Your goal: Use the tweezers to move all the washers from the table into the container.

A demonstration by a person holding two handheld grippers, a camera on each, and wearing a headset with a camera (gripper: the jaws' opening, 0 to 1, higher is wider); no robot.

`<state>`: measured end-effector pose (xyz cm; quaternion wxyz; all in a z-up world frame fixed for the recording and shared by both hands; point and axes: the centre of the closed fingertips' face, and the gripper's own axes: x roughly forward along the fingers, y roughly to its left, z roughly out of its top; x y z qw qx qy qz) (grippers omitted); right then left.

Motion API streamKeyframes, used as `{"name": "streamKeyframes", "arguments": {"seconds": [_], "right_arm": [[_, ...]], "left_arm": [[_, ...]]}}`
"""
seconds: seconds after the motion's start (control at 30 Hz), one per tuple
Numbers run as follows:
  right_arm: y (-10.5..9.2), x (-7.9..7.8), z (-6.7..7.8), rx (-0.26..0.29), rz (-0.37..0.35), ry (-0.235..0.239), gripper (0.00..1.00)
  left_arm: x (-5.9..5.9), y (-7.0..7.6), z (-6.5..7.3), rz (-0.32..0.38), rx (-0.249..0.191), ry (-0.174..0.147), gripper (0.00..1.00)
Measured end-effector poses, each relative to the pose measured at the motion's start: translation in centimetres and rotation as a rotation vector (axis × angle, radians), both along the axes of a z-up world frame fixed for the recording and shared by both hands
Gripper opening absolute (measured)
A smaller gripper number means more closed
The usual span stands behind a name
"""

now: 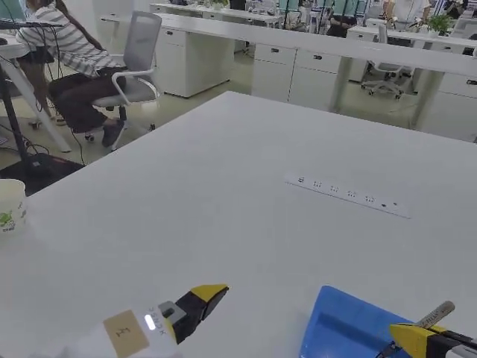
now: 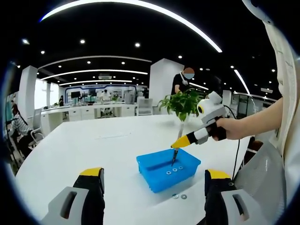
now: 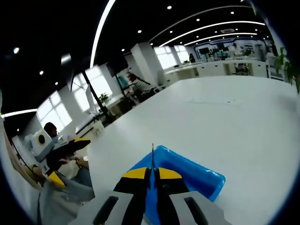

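Readable markings: a tan label [image 1: 125,333] on the left gripper [image 2: 154,172] carries a handwritten mark too small to read, and the paper cup [image 1: 9,207] at the left edge of the table [image 1: 223,194] bears a green print that cannot be made out. Left gripper: jaws spread wide, nothing between them. Right gripper [image 3: 152,174]: jaws closed together on the tweezers [image 3: 152,159], whose tip points down into the blue container [image 2: 154,180]. Three washers [image 2: 174,170] lie inside the container; two more washers [image 2: 179,196] lie on the table just beside its near wall. In the head view the container and both grippers are cut off by the bottom edge. A recessed socket strip [image 1: 346,195] sits in the table; its markings are illegible
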<state>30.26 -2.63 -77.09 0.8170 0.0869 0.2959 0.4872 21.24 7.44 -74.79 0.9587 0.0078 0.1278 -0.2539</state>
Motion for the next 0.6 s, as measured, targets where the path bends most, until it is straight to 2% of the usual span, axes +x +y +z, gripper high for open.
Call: {"name": "streamKeyframes", "arguments": {"seconds": [0.27,0.6], "right_arm": [[0.4,-2.1,1.3,0.06,0.016,0.027,0.03],[1.2,-4.4,0.6,0.073,0.049,0.063,0.03]], "left_arm": [[-0.1,-0.1,0.0,-0.007,0.005,0.002,0.89],[-0.1,-0.1,0.0,-0.008,0.001,0.002,0.89]]}}
